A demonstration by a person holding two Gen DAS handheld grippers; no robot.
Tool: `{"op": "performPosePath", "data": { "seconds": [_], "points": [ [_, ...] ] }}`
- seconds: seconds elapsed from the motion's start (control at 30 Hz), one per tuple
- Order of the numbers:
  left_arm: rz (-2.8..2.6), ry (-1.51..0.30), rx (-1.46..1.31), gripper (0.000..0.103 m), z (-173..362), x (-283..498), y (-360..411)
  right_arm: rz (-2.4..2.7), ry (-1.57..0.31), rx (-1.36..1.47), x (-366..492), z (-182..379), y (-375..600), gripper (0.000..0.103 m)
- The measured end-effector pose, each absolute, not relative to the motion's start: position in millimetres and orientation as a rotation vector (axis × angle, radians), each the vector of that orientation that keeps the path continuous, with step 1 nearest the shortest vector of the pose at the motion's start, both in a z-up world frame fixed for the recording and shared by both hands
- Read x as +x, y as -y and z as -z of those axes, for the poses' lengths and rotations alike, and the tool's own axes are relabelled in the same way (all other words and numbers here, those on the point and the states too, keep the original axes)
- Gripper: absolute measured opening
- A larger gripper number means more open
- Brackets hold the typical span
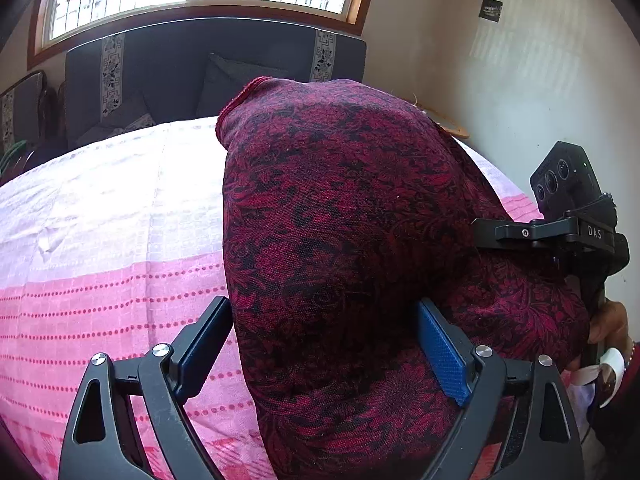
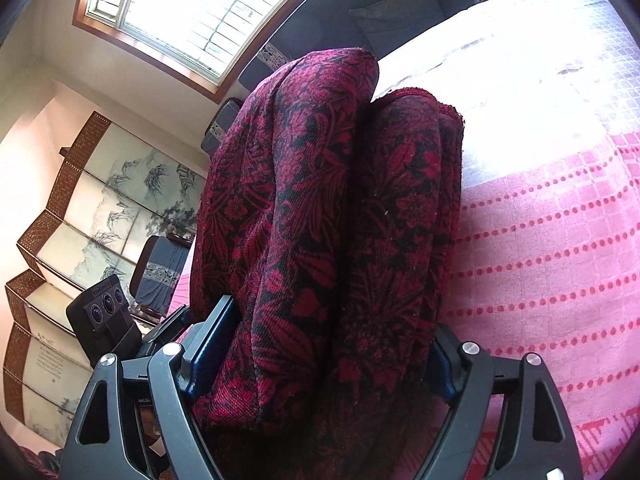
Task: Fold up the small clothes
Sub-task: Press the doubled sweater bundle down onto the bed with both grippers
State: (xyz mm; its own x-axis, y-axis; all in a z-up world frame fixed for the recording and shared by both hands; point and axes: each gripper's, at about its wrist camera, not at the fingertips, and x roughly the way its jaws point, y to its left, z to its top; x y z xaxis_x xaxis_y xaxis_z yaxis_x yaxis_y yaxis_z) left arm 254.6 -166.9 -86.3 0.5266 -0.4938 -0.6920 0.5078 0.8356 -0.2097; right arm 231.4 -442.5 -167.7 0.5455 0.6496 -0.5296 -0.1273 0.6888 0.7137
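Folded bundle of dark red floral cloth lying on the pink-and-white bedsheet, bulked up in at least 2 thick layers. Left gripper spread wide around 1 end, fingers hugging the fabric on either side; grip looks loose rather than clenched (hard to say whether the pads truly press). Right gripper likewise straddling the bundle, fingers wide, cloth filling the gap between them and seemingly squeezed. Right gripper also visible in the left wrist view, a hand behind it.

Likely step: settling or carrying the finished fold. Best done by keeping both grips level and moving together, so no layer slips or fans out. Worth pressing the stack flat before letting go, edges aligned, hem tucked in. Risk: thick fold springing open on release.
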Motion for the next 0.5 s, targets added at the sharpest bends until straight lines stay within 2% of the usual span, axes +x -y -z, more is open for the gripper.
{"op": "performPosePath", "data": {
  "seconds": [0.07, 0.17, 0.33, 0.5],
  "points": [
    [0.604, -0.822, 0.035, 0.095, 85.6, 257.0, 168.4, -0.496, -0.882, 0.667, 235.9, 166.6, 443.7, 0.089],
    [0.614, -0.833, 0.035, 0.098, 85.3, 263.1, 169.1, -0.499, -0.885, 0.672, 243.0, 167.2, 444.2, 0.092],
    [0.636, -0.854, 0.016, 0.103, 89.2, 275.4, 168.4, -0.524, -0.885, 0.668, 249.8, 169.3, 439.4, 0.093],
    [0.684, -0.886, -0.016, 0.103, 93.4, 289.4, 169.9, -0.543, -0.876, 0.669, 252.6, 173.8, 440.0, 0.093]
  ]
}}
